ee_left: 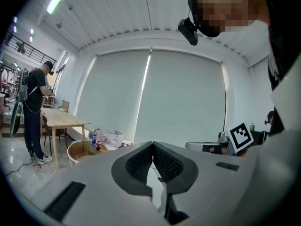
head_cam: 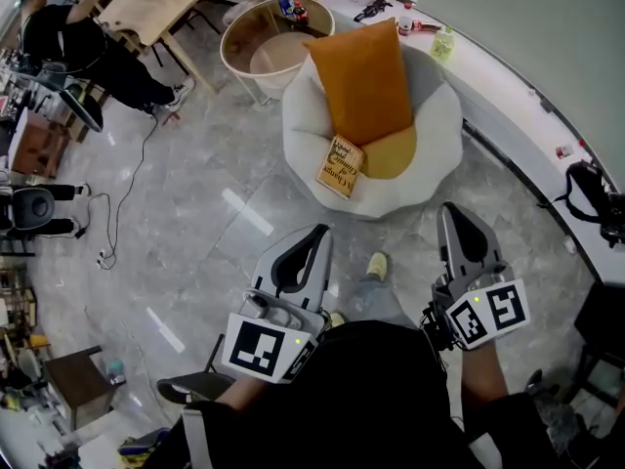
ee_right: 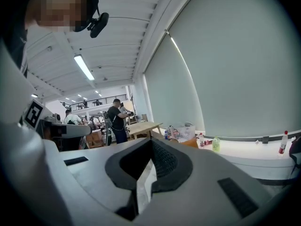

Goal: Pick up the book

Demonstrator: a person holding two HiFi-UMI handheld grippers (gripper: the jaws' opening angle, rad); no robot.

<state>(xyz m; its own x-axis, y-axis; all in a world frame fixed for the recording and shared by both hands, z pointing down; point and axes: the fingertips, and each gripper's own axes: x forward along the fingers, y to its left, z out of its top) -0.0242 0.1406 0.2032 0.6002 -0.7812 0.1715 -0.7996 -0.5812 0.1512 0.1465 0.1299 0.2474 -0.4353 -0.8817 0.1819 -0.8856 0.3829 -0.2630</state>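
Note:
The book (head_cam: 341, 166), yellow with dark print on its cover, leans on the seat of a white round armchair (head_cam: 435, 125), against an orange cushion (head_cam: 366, 81). Both grippers are held low in front of the person, well short of the chair. In the head view my left gripper (head_cam: 314, 233) points toward the chair's front from the lower left. My right gripper (head_cam: 453, 210) points past the chair's right side. Each gripper's jaws meet at the tips with nothing between them, as the left gripper (ee_left: 152, 145) and right gripper (ee_right: 151, 141) views show. Neither of those views shows the book.
A round wooden tub (head_cam: 262, 47) with bottles on its rim stands behind the chair. A wooden table (head_cam: 156, 3) and a person in black (head_cam: 73, 42) are at the far left. A white ledge (head_cam: 508, 76) curves along the right wall. A cable (head_cam: 122, 213) lies on the floor.

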